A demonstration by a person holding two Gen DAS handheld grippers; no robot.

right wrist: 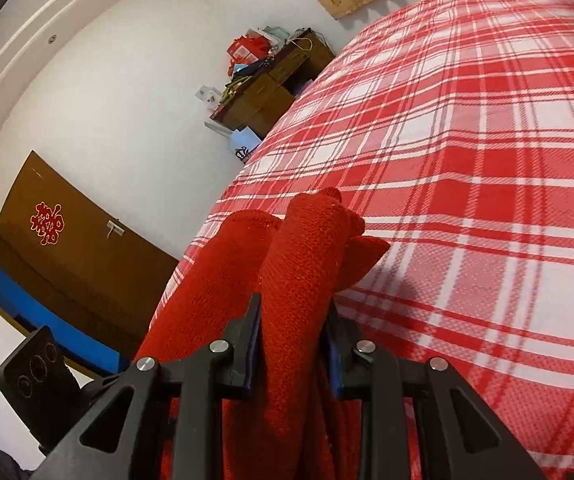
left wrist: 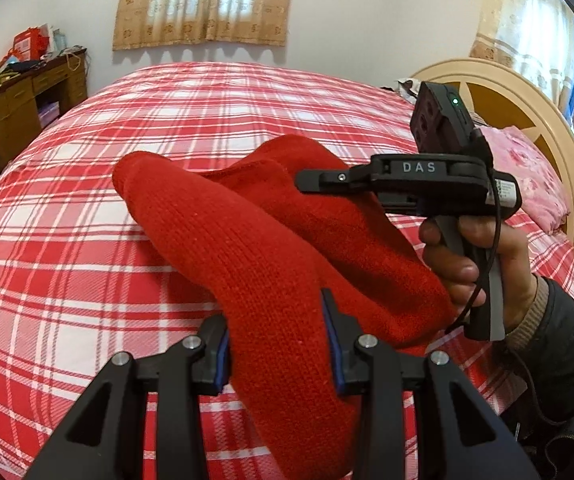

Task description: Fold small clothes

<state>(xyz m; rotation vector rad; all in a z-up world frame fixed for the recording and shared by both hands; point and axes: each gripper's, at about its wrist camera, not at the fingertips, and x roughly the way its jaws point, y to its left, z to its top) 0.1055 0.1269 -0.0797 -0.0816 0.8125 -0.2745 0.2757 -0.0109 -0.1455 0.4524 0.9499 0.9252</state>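
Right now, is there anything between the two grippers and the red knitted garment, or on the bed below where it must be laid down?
No. The left gripper and right gripper both already clamp the red knitted garment directly. The plaid bedspread around and ahead of it shows nothing lying on it; the part under the garment is hidden.

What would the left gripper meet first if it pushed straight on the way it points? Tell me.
Likely the right gripper. The left gripper is shut on the red knit garment, which runs ahead between its fingers toward the right one, also clamped on it. Depth is unclear; passing under it, the plaid bedspread comes next.
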